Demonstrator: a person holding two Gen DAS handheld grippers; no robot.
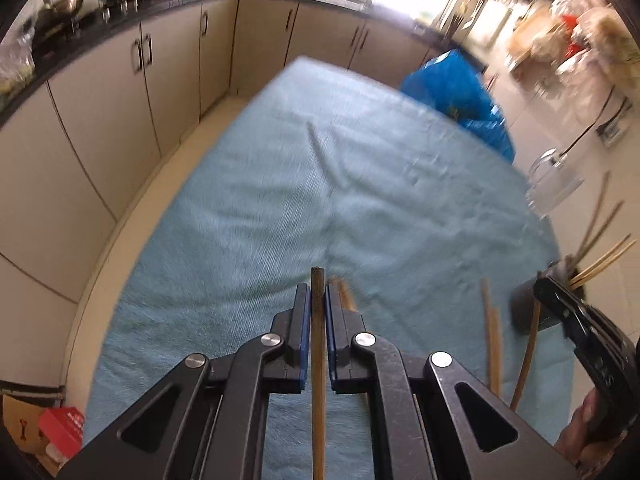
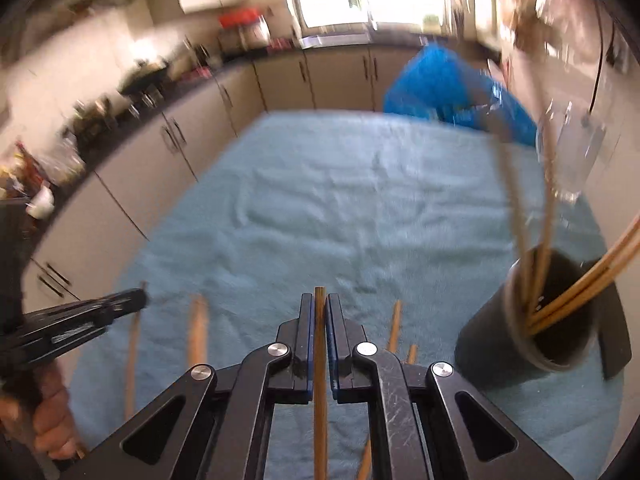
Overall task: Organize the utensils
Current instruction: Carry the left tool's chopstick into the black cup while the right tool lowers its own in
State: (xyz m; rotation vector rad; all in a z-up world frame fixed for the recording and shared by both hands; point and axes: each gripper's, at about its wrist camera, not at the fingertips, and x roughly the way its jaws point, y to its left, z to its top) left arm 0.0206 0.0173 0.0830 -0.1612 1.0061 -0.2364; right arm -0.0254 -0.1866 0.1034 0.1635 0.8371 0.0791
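My left gripper [image 1: 318, 300] is shut on a brown wooden chopstick [image 1: 318, 380] that runs straight between its fingers above the blue towel [image 1: 280, 200]. My right gripper [image 2: 319, 312] is shut on a lighter wooden chopstick [image 2: 320, 392] in the same way. A dark cylindrical holder [image 2: 536, 328] with several chopsticks in it stands to the right of my right gripper; it also shows in the left wrist view [image 1: 528, 308]. Loose chopsticks [image 2: 198, 332] lie on the towel near both grippers, and in the left wrist view [image 1: 493, 344]. The right gripper shows at the right edge of the left view [image 1: 576, 320].
A clear glass jug [image 2: 572, 160] stands at the towel's far right edge. A blue plastic bag [image 2: 448, 84] sits beyond the far right corner. Kitchen cabinets [image 1: 120, 100] run along the left and far side. A red box [image 1: 60, 432] lies on the floor at lower left.
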